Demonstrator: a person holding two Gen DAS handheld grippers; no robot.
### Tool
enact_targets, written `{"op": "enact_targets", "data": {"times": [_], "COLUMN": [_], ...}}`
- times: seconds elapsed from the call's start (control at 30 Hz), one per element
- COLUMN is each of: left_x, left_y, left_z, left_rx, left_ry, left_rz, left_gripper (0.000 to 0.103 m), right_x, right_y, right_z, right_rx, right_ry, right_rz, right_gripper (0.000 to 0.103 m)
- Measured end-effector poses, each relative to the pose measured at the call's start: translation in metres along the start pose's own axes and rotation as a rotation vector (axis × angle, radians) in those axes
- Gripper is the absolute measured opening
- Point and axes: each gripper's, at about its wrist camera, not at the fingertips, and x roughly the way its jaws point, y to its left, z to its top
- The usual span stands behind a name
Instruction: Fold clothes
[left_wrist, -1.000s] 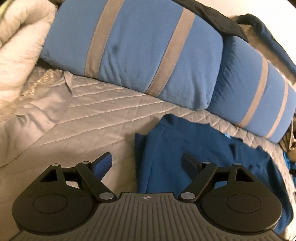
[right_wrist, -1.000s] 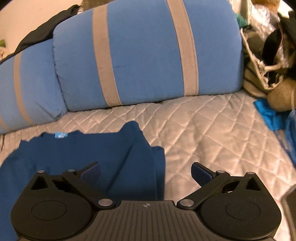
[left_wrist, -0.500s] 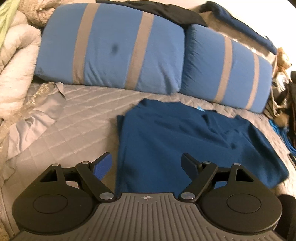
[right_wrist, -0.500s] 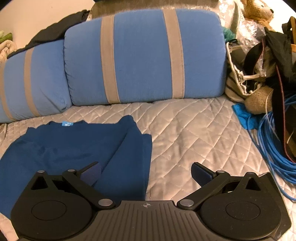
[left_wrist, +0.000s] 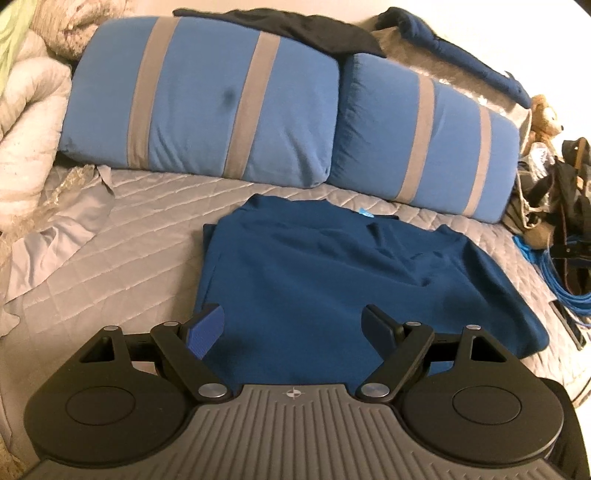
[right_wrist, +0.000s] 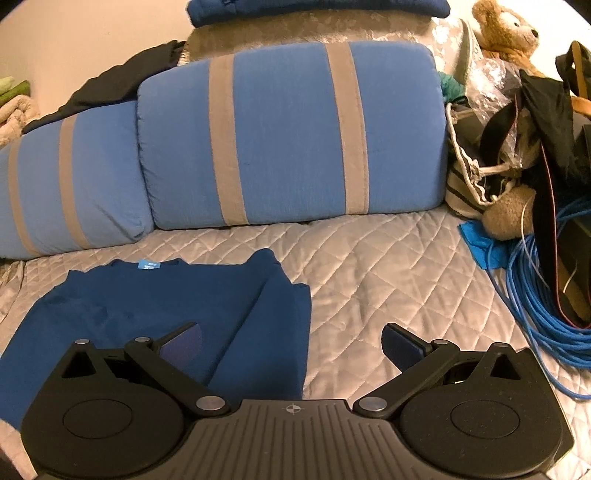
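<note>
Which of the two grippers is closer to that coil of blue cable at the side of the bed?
The right. The right gripper sits over the shirt's edge, with the blue cable just to its right. The left gripper is over the shirt's other side, further away.

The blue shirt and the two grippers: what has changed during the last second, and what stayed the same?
Both hand-held grippers drew back and up from the bed, so each view now takes in more. The left hand-held gripper now shows nearly the whole shirt; the right hand-held gripper now shows the cable and teddy bear. Nothing was grasped or released. The shirt lies as before, sides folded in, and both grippers stayed open.
</note>
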Motion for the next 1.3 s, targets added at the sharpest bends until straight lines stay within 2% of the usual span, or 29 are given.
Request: {"op": "enact_targets", "data": {"times": [0.27, 0.43, 0.63, 0.8, 1.03, 1.1, 1.17, 1.23, 1.3], "left_x": [-0.022, -0.022, -0.014, -0.012, -0.005, -0.007, -0.009, -0.008, -0.005], "left_y": [-0.012, -0.020, -0.023, -0.022, -0.017, -0.017, -0.018, -0.018, -0.018], "left_z": [-0.024, -0.040, -0.057, -0.058, -0.060, -0.062, -0.063, -0.062, -0.060], "left_rx": [-0.010, 0.022, 0.014, 0.019, -0.024, -0.028, -0.026, -0.026, -0.028], "left_ry": [-0.075, -0.067, -0.048, -0.050, -0.011, -0.015, -0.034, -0.032, -0.013], "left_rz": [0.060, 0.077, 0.067, 0.065, 0.047, 0.052, 0.051, 0.046, 0.041], "left_gripper": [0.082, 0.082, 0.082, 0.082, 0.082, 0.082, 0.082, 0.082, 0.082], "right_x": [-0.008, -0.010, 0.001, 0.009, 0.027, 0.033, 0.033, 0.033, 0.036], "right_y": [-0.012, -0.021, -0.042, -0.059, -0.075, -0.077, -0.079, -0.085, -0.091], "right_z": [-0.023, -0.041, -0.067, -0.081, -0.100, -0.108, -0.114, -0.117, -0.121], "right_rx": [0.012, 0.028, 0.130, 0.241, 0.422, 0.422, 0.417, 0.474, 0.562], "right_ry": [0.017, 0.041, 0.115, 0.173, 0.292, 0.326, 0.322, 0.312, 0.315], "right_rz": [0.053, 0.087, 0.162, 0.231, 0.335, 0.347, 0.360, 0.402, 0.472], "right_gripper": [0.103, 0.103, 0.103, 0.102, 0.093, 0.090, 0.087, 0.086, 0.080]}}
